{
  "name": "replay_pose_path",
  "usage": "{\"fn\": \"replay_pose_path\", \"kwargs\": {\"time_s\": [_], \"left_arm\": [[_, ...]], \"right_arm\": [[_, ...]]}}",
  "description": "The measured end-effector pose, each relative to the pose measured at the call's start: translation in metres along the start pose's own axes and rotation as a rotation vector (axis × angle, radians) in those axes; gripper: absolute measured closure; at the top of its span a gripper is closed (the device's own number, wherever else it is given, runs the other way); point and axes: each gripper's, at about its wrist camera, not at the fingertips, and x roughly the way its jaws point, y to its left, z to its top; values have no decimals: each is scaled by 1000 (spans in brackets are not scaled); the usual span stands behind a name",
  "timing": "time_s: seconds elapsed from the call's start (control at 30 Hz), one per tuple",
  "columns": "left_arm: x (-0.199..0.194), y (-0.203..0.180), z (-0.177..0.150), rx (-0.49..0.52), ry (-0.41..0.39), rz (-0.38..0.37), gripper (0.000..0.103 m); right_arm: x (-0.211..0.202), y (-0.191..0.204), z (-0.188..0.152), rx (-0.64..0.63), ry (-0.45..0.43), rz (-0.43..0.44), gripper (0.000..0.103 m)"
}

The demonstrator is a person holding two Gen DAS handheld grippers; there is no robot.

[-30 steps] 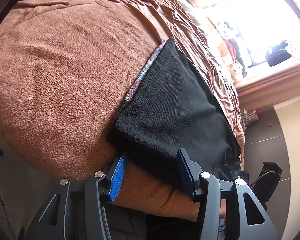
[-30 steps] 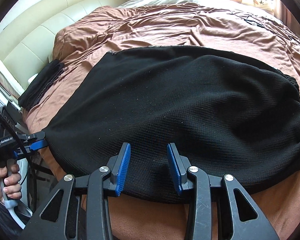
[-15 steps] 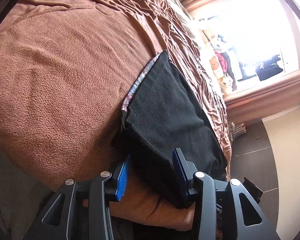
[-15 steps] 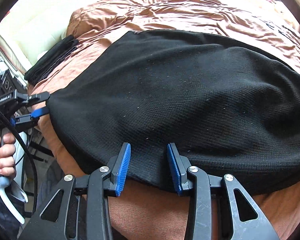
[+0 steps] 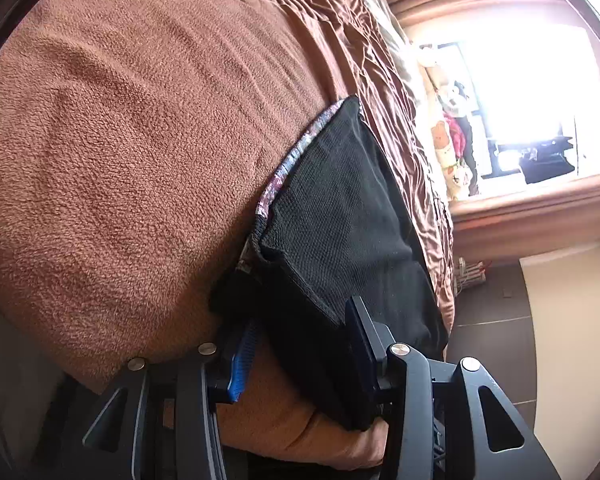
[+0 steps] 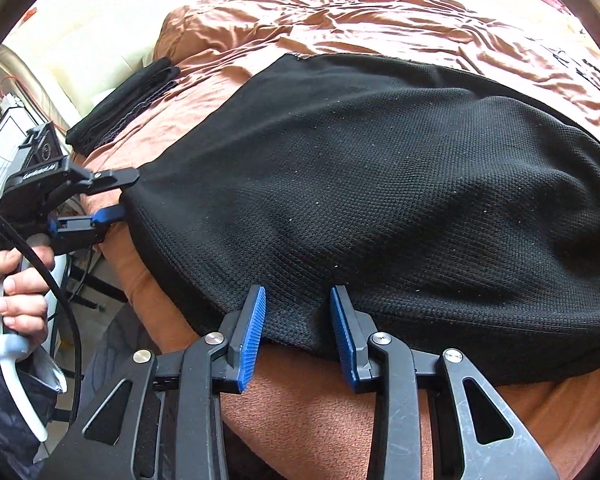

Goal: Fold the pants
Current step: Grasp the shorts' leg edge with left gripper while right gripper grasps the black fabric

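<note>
While the bed (image 6: 380, 16) under its brown blanket (image 5: 148, 152) takes up nearly all of both views, the black pants (image 6: 400, 200) lie spread flat over its near half, their hem running along the near edge and one corner hanging at the bed's left edge. A second dark folded garment (image 6: 120, 108) rests further up that left edge (near the pale headboard). The left tongs (image 6: 116, 196), held by a hand (image 6: 16, 296), have just been closing on that corner of the pants; cloth sits between the jaws, though I cannot tell whether the pads press it. The right tongs (image 6: 298, 324) stand at the near hem with jaws apart, cloth bunching between them, not yet pinched. I judge this the grasping step before a fold: next both tongs need a firm pinch, then a lift together across the bed.
</note>
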Motion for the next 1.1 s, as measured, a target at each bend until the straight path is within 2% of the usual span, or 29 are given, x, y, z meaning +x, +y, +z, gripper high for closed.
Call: {"fn": "replay_pose_path", "kwargs": {"time_s": [0.3,0.33,0.37,0.4,0.5,0.7,0.87,0.9,0.97,1.03,1.1], "left_arm": [[-6,-4,-5,-5,-55,57,59],[-7,-3,-5,0,-58,56,67],[-8,-2,-5,6,-59,69,81],[-9,0,-5,11,-59,79,87],[-14,1,-5,17,-65,47,93],[-30,-3,-9,57,-107,39,93],[-20,5,-6,32,-70,40,90],[-18,5,-5,28,-64,39,86],[-17,6,-6,23,-65,33,63],[-17,5,-7,27,-71,13,58],[-15,5,-6,27,-72,20,57]], "right_arm": [[1,2,1,-17,4,23,72],[1,2,1,-15,3,24,72],[1,2,1,-13,0,25,72],[1,1,1,-11,-2,25,72],[0,0,2,-2,-13,22,72],[-6,-5,1,36,-36,4,72],[-12,-13,0,93,-71,-21,72],[-12,-14,0,100,-75,-26,72],[-13,-14,-1,112,-83,-32,72],[-13,-14,-1,119,-85,-39,72],[-10,-13,-1,123,-77,-40,72]]}}
